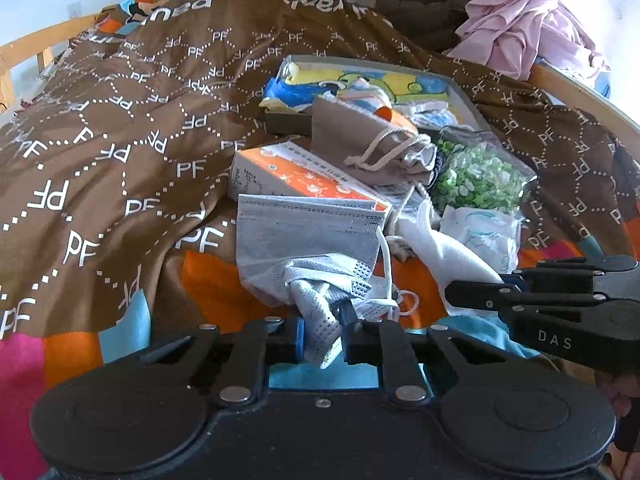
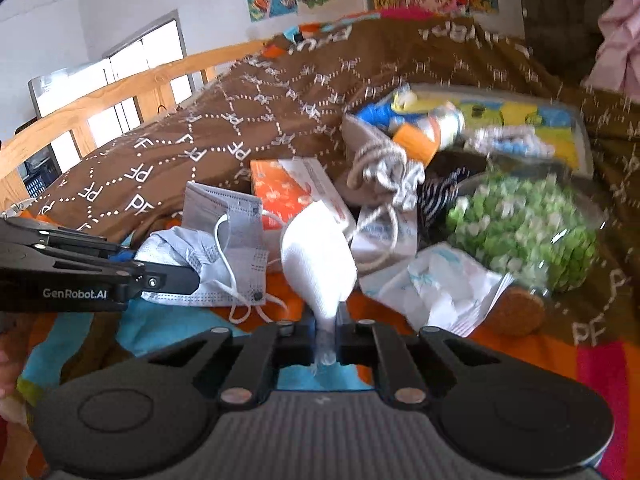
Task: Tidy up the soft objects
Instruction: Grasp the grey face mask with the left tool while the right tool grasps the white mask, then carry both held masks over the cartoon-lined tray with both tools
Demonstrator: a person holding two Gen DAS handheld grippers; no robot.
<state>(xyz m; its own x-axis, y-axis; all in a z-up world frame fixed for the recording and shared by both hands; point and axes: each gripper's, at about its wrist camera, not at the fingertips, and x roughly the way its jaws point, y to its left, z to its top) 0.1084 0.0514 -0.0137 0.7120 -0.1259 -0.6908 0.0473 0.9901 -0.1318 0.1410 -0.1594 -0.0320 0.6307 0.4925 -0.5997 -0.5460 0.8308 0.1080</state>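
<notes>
A grey pleated face mask [image 1: 308, 236] lies crumpled on the brown "PF" blanket [image 1: 120, 128]. My left gripper [image 1: 324, 334] is shut on its near edge, the fabric bunched between the blue pads. In the right wrist view the same gripper [image 2: 194, 276] comes in from the left with the grey mask [image 2: 224, 240] at its tip. A white cup-shaped mask [image 2: 320, 256] stands up from my right gripper [image 2: 326, 334], which is shut on its lower end. The left wrist view shows that right gripper [image 1: 450, 296] on the right, pinching the white mask [image 1: 448, 252].
Behind the masks lie an orange mask box [image 1: 296, 176], a tan drawstring pouch [image 1: 360, 140], a clear bag of green pieces [image 1: 476, 176] and a wrapped mask packet [image 1: 480, 236]. A grey tray [image 1: 464, 96] holds colourful items. Pink cloth [image 1: 520, 20] sits back right. A wooden rail [image 2: 120, 92] borders the bed.
</notes>
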